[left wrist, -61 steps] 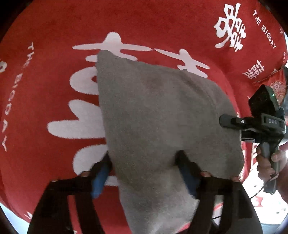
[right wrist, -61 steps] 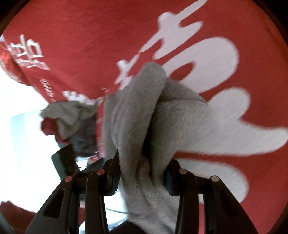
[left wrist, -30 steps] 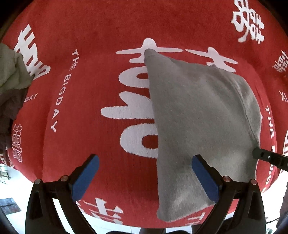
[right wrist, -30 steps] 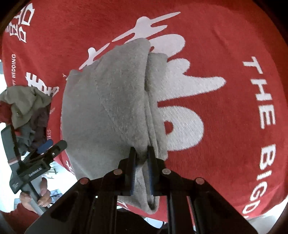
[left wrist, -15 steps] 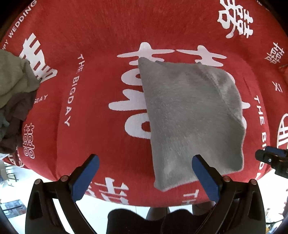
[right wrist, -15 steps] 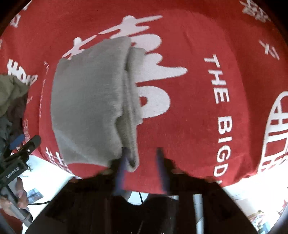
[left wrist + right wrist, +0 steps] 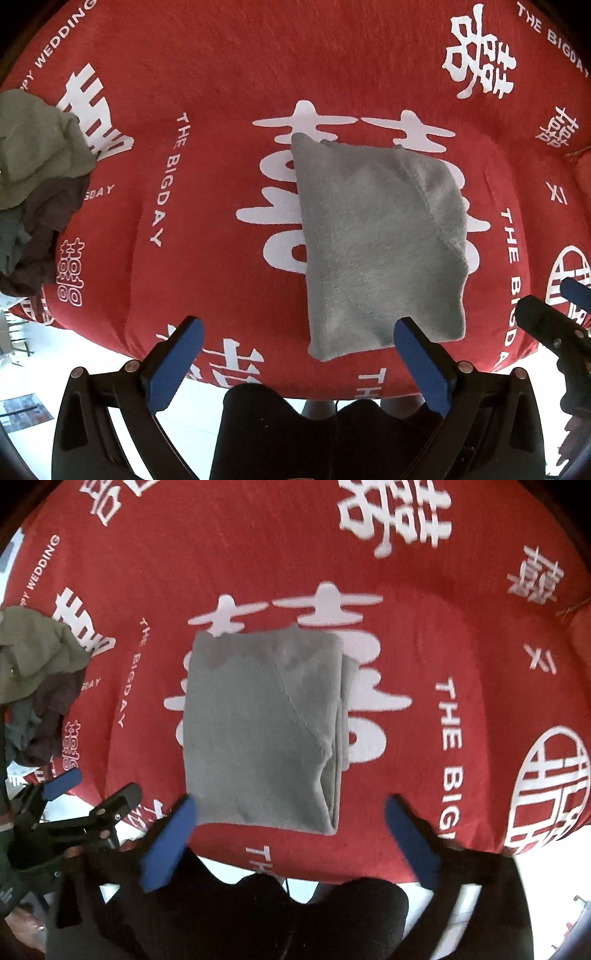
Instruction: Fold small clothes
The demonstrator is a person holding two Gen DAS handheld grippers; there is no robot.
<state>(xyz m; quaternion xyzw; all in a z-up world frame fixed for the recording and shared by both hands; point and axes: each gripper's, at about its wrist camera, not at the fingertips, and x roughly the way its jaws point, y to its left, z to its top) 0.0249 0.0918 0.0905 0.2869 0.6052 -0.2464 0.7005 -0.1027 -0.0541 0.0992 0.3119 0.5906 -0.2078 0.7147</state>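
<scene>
**Lying folded on the red cloth, a grey garment with both grippers clear of it**

Resting flat on a fuzzy red cloth printed with white characters [image 7: 221,74], the folded grey fleece garment [image 7: 376,243] forms a soft, rough square. The left gripper [image 7: 297,363] hangs above it, blue-padded jaws spread wide and empty. The right gripper [image 7: 288,840] is opening, nothing between its jaws. Only the right wrist view shows the garment's stacked layers along one edge. A crumpled pile of olive and dark clothes [image 7: 33,177] sits well apart at the cloth's edge.

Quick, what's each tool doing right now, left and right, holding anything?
Left tool: open, holding nothing.
Right tool: jaws opening wide, nothing between them; the folded grey fleece garment lies free on the red printed cloth.
</scene>
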